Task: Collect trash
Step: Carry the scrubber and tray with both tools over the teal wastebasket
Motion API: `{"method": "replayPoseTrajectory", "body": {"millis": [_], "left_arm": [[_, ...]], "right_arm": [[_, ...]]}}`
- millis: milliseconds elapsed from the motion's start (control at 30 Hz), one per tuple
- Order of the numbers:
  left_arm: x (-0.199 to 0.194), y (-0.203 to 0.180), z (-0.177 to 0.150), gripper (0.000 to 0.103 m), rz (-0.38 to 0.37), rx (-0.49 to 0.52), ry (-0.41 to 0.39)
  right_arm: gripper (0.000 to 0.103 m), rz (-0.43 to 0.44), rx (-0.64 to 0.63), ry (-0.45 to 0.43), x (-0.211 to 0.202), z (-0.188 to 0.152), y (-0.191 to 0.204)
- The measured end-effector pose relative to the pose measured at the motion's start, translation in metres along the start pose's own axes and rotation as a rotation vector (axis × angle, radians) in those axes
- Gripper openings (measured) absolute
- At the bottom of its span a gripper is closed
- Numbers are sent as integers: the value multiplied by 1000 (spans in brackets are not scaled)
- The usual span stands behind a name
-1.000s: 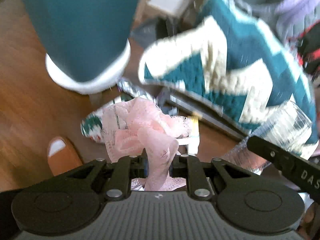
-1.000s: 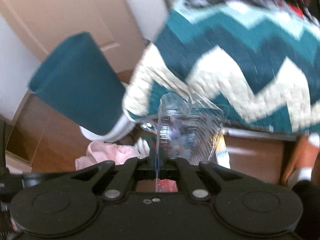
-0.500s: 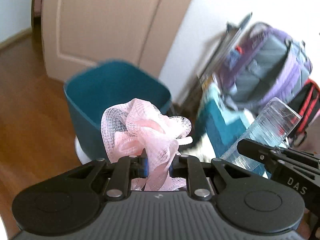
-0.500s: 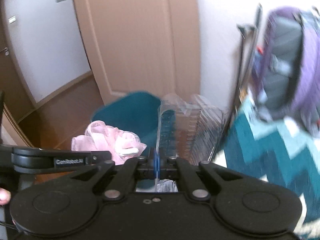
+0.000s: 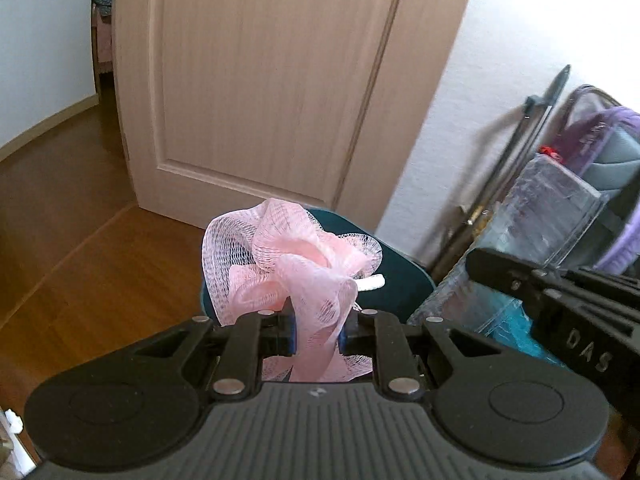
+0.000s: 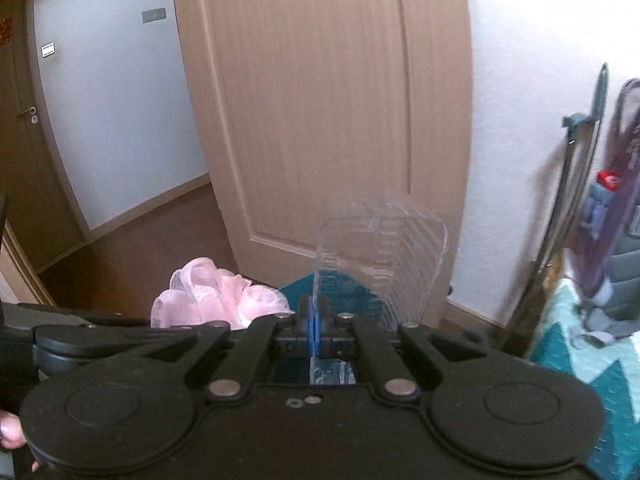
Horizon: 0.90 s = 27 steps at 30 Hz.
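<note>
Trash items: two, one per gripper. The left gripper (image 5: 316,334) has its jaws pinching a pink mesh bath puff (image 5: 288,264), which bunches up above the blue pads. The right gripper (image 6: 314,326) has its jaws pressed together on the thin edge of a clear ribbed plastic clamshell container (image 6: 380,256), which stands upright above them.

Just beyond both loads sits the teal plastic bin (image 5: 400,280). Only part of its rim shows behind the puff in the left wrist view and behind the container in the right wrist view, so the interior cannot be assessed. Farther back stand a beige panelled door (image 5: 272,88), a white wall (image 5: 500,80), and a purple and grey backpack (image 5: 612,148) at the right edge.

Change since a second ago: both views then looked down at the wooden floor, the bin's outer side and a teal-and-cream zigzag blanket; both grippers have since lifted and tilted up, and the bin now lies ahead and below the loads. Grip on both items is unchanged.

Task implication: pickup appears complete; the remaining step is probably to carry both items over the bin opening and release.
</note>
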<state>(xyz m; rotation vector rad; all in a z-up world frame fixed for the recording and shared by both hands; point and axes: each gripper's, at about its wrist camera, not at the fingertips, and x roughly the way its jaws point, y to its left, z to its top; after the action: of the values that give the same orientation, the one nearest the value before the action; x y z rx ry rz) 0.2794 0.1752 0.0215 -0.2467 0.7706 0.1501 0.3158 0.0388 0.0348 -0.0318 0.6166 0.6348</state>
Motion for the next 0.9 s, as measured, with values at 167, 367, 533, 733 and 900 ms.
{"method": "replayPoseTrajectory", "body": {"millis": [167,367,533,733,900], "left_arm": [[31,10,3,17,18,22,23],[77,15,0,18,38,30,84],[105,17,-8,18,39,43,130],[129,25,-15,18,44,41,178],[137,28,-25,23,32,26,210]], "right_arm": [[0,5,5,53,34,-11,6],[0,18,7,114,73,-25,-1],[4,24,13,173,95,-36,-9],[10,-2,12,232,103,-48,-14],[18,-4,31,249,101,-48,-16]]}}
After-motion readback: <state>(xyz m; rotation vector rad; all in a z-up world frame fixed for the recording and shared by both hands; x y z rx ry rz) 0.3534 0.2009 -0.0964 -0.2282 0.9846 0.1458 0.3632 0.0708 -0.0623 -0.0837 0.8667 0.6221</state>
